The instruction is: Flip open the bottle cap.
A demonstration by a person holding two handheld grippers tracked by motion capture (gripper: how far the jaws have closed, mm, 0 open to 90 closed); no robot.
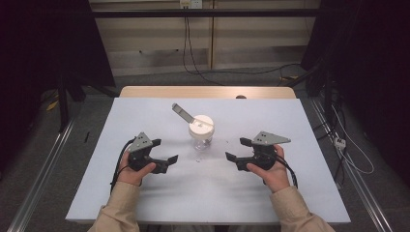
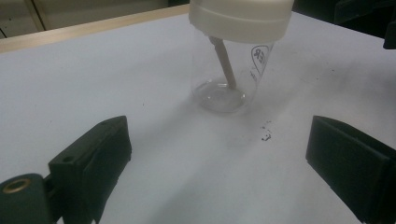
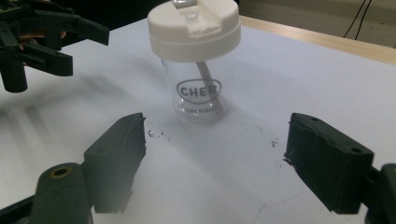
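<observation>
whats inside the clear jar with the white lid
A beige straw-like stick leans inside the clear plastic jar, its foot on the bottom; otherwise the jar looks empty. The round white lid hides the stick's upper part.

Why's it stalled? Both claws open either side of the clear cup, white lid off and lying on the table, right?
Not quite: the white lid is on the clear cup, as the right gripper view shows. Both the left claw and the right claw are open on either side.
</observation>
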